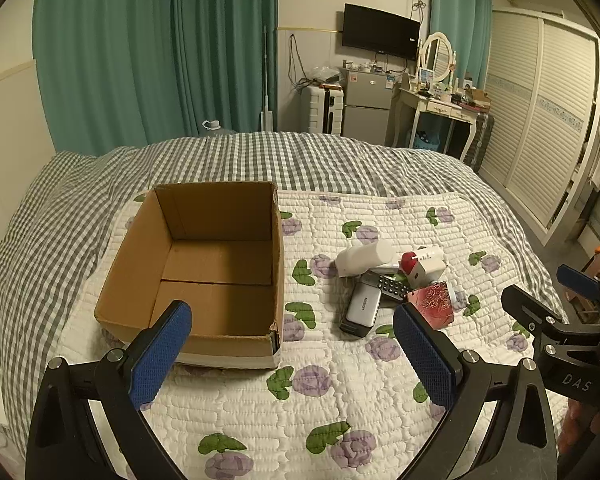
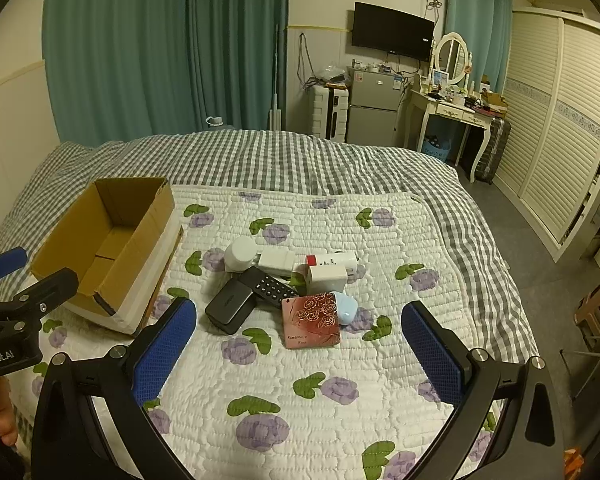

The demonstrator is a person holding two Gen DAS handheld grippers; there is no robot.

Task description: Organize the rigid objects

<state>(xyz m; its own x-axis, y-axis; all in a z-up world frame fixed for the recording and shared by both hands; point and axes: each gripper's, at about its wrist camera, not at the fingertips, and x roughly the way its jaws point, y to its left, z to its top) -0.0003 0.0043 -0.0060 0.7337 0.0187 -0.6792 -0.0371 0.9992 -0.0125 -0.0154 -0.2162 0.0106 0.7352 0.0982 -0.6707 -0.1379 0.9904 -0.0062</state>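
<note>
Hovering with fingers spread wide and holding nothing, the left gripper [image 1: 292, 360] and the right gripper [image 2: 300, 354] are facing the quilted bed. The open brown cardboard box [image 1: 204, 264] is standing empty at centre left of the left view. The pile of small rigid objects [image 2: 288, 288] is lying in the middle of the right view, outside the box, so sorting is seemingly only beginning. Next, one gripper is needing to descend onto the nearest item, perhaps the pink rose-printed square tin [image 2: 311, 320].

a floral quilt [image 2: 324, 376] with purple roses covers the lower middle of the frame, lying on a grey checked bedspread [image 2: 260, 156]. teal curtains [image 2: 140, 48] fill the upper left. upper right: a wall television [image 2: 392, 31], small fridge [image 2: 374, 104], white dressing table [image 2: 456, 110], oval mirror [image 2: 454, 56], louvred wardrobe [image 2: 560, 120].
</note>
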